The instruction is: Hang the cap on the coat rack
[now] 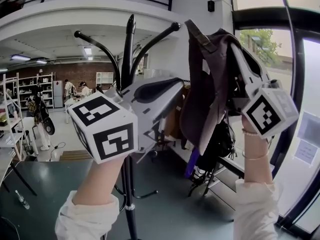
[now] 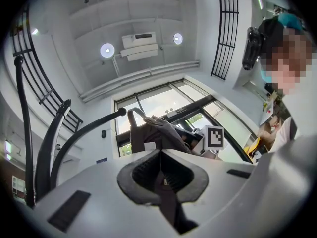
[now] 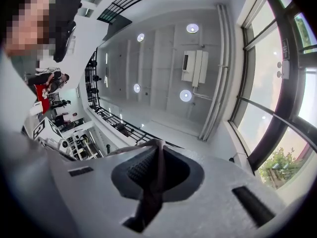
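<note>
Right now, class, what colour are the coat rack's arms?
Black; the coat rack shows best in the head view.

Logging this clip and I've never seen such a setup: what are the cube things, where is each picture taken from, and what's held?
No robot: a person holds a two-jaw gripper in each hand; the marker cubes are part of them. One camera sits on the person's head; the other two ride on the grippers, looking along their jaws. No table shows, only a black coat rack. The right gripper is shut on a dark cap, raised beside the rack's hooks. The left gripper has its jaws together, the cap just beyond them.
</note>
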The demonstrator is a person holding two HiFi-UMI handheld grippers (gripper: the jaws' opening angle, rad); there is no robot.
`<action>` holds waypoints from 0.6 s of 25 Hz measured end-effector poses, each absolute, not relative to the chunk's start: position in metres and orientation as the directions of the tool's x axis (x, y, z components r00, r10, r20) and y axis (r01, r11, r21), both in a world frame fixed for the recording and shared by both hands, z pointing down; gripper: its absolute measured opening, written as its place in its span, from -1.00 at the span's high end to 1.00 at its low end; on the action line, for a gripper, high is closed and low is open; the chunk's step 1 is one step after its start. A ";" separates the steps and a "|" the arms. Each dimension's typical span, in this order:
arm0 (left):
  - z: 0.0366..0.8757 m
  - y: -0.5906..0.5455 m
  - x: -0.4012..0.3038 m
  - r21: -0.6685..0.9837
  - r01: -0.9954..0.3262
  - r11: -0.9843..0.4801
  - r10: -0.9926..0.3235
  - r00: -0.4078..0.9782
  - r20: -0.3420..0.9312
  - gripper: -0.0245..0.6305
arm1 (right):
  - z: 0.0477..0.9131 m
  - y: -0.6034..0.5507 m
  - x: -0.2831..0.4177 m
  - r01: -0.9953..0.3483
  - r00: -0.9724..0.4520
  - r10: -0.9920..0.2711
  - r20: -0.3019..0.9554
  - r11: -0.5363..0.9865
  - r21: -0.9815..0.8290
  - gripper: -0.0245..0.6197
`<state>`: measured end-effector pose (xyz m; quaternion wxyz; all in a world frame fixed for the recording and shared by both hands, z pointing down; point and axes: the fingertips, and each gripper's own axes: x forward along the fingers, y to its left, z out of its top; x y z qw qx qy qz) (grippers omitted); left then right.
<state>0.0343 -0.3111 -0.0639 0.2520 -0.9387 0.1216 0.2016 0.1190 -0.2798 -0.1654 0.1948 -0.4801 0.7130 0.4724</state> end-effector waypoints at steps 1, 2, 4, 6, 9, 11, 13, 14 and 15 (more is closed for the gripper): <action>-0.066 -0.311 0.033 -0.424 -0.328 -0.845 -0.121 0.888 -0.444 0.87 | -0.169 -0.280 0.117 -0.868 -0.464 -0.499 -0.732 0.090 0.489 0.88; -0.068 -0.310 0.033 -0.422 -0.324 -0.847 -0.115 0.886 -0.449 0.87 | -0.172 -0.280 0.116 -0.867 -0.464 -0.497 -0.733 0.085 0.491 0.88; -0.070 -0.310 0.033 -0.416 -0.317 -0.852 -0.104 0.883 -0.458 0.87 | -0.175 -0.283 0.113 -0.864 -0.465 -0.497 -0.733 0.075 0.497 0.88; -0.068 -0.313 0.031 -0.411 -0.314 -0.856 -0.101 0.880 -0.464 0.87 | -0.174 -0.287 0.105 -0.860 -0.472 -0.494 -0.730 0.077 0.504 0.88; -0.065 -0.318 0.025 -0.402 -0.323 -0.856 -0.109 0.875 -0.472 0.87 | -0.171 -0.291 0.092 -0.854 -0.485 -0.486 -0.727 0.082 0.514 0.88; -0.066 -0.320 0.026 -0.401 -0.331 -0.854 -0.119 0.875 -0.470 0.87 | -0.171 -0.292 0.090 -0.853 -0.486 -0.484 -0.728 0.081 0.516 0.88; -0.068 -0.318 0.030 -0.402 -0.334 -0.853 -0.124 0.876 -0.465 0.87 | -0.173 -0.294 0.093 -0.853 -0.484 -0.489 -0.726 0.077 0.516 0.88; -0.069 -0.317 0.031 -0.403 -0.335 -0.852 -0.125 0.876 -0.465 0.87 | -0.173 -0.295 0.094 -0.853 -0.483 -0.494 -0.723 0.076 0.517 0.88; -0.069 -0.315 0.031 -0.404 -0.336 -0.851 -0.125 0.876 -0.466 0.87 | -0.172 -0.297 0.095 -0.852 -0.482 -0.498 -0.721 0.075 0.518 0.88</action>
